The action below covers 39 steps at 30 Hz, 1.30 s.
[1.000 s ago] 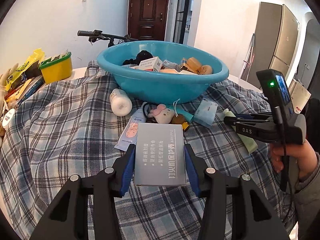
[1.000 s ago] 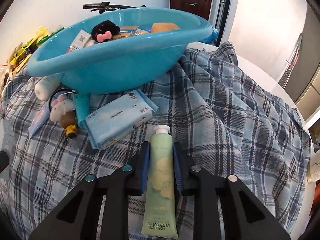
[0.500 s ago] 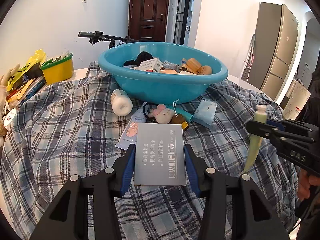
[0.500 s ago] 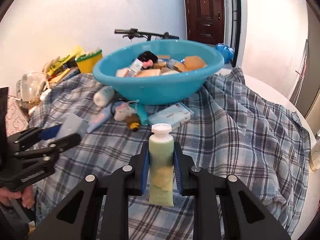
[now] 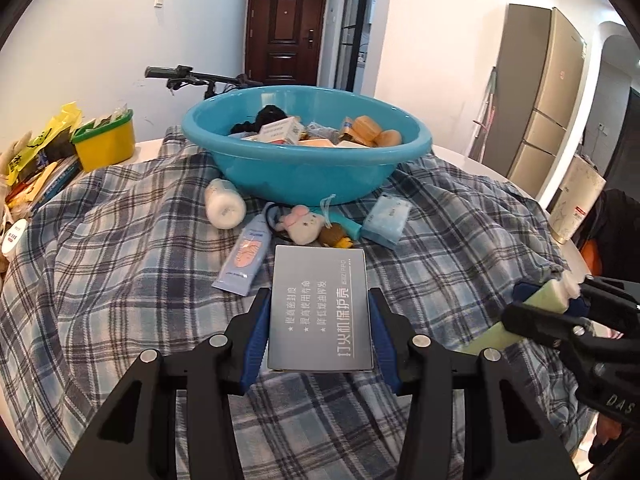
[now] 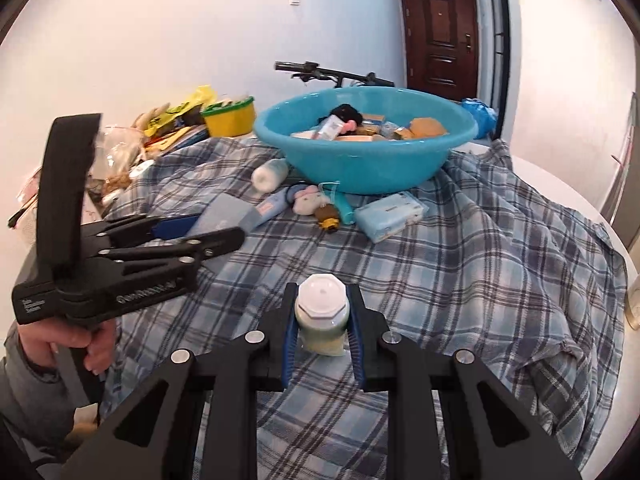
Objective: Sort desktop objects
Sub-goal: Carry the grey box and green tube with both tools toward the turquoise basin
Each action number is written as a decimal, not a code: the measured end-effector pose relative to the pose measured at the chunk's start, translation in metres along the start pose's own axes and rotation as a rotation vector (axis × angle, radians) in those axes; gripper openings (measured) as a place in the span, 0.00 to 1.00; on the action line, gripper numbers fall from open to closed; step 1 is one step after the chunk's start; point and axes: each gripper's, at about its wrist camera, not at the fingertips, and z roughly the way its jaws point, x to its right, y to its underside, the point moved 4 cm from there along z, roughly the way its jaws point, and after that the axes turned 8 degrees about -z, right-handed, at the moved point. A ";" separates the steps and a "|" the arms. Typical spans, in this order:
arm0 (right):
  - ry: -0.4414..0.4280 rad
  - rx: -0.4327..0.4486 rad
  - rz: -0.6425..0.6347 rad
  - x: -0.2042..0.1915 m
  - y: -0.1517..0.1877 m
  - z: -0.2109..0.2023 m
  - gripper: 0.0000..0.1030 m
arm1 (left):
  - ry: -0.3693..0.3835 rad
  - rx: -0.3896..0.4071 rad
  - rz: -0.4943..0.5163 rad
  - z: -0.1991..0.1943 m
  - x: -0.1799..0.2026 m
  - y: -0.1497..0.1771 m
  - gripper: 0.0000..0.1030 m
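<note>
My left gripper point(image 5: 318, 300) is shut on a flat grey box point(image 5: 320, 308) with white Chinese print, held above the plaid cloth. My right gripper point(image 6: 322, 312) is shut on a pale green tube point(image 6: 322, 320) with a white cap, its cap end facing the camera; the tube also shows at the right of the left wrist view point(image 5: 516, 320). The blue basin point(image 5: 308, 176) with several items inside stands ahead in the left wrist view and also shows in the right wrist view point(image 6: 368, 168). The left gripper shows in the right wrist view point(image 6: 208, 228).
On the plaid cloth point(image 5: 120, 280) in front of the basin lie a white bottle point(image 5: 224, 204), a blue-white tube point(image 5: 246, 256), a small plush toy point(image 5: 300, 222) and a blue tissue pack point(image 5: 386, 218). A yellow tub point(image 5: 104, 140) and packets stand far left. A bicycle handlebar point(image 5: 176, 74) is behind.
My right gripper lifted the green tube off the cloth and swung it so the cap faces the camera. My left gripper still holds the grey box in much the same place.
</note>
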 end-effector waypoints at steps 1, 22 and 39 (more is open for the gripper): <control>-0.009 -0.001 -0.006 -0.003 0.000 0.001 0.20 | 0.011 -0.003 0.007 -0.001 0.004 0.002 0.48; -0.066 0.027 -0.114 -0.027 0.000 0.021 0.22 | 0.153 -0.047 0.101 -0.015 0.054 -0.005 0.48; 0.067 0.181 0.016 0.000 -0.018 -0.005 0.20 | 0.027 0.156 -0.016 -0.039 0.016 -0.017 0.48</control>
